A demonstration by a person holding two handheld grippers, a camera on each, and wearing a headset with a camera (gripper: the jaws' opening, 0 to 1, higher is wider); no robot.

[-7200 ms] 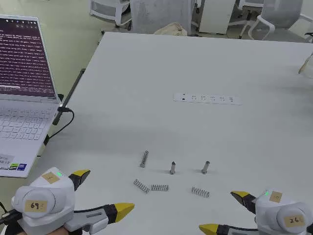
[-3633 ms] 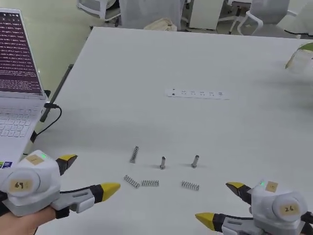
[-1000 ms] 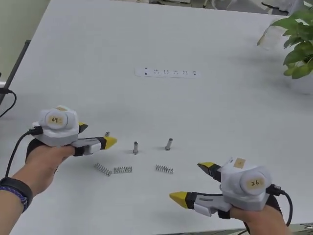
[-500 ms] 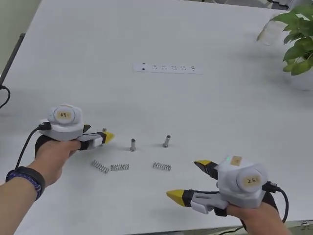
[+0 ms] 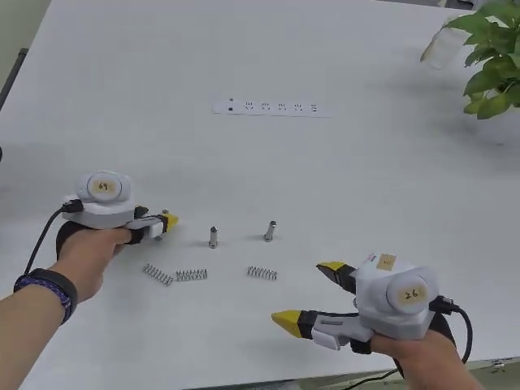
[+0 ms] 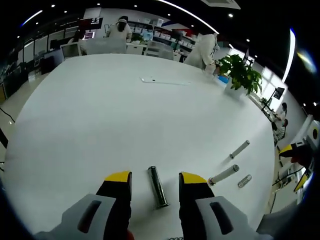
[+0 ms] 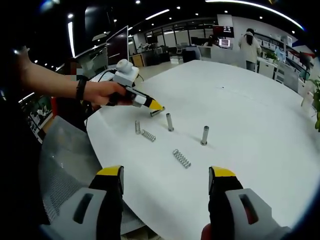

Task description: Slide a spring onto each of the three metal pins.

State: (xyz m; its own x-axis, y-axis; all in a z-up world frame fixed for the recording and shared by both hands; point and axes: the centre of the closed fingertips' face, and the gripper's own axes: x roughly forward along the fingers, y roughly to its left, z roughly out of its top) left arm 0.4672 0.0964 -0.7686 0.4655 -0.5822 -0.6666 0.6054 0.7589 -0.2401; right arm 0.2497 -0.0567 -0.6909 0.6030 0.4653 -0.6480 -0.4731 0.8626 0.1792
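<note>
The left gripper [image 5: 165,221], its sticker [image 5: 103,186] reading "69", has its jaws released, straddling one pin [image 6: 158,187] without gripping it. Two more pins [image 5: 213,236] [image 5: 270,231] stand right of those jaws on the counter [image 5: 325,179]. Three springs [image 5: 158,274] [image 5: 191,275] [image 5: 262,273] lie loose ahead of the right gripper [image 5: 307,292], whose jaws are spread wide and whose sticker [image 5: 411,294] reads "26".

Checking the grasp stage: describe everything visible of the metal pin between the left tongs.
The pin is a slim, dark grey metal cylinder with a paler end. It sits on the white table midway between the yellow-tipped jaws of the left tongs, bare table showing on either side, so neither jaw seems to touch it. In the right gripper view it looks tilted beneath a yellow tip. Whether it carries a spring is unclear.
</note>
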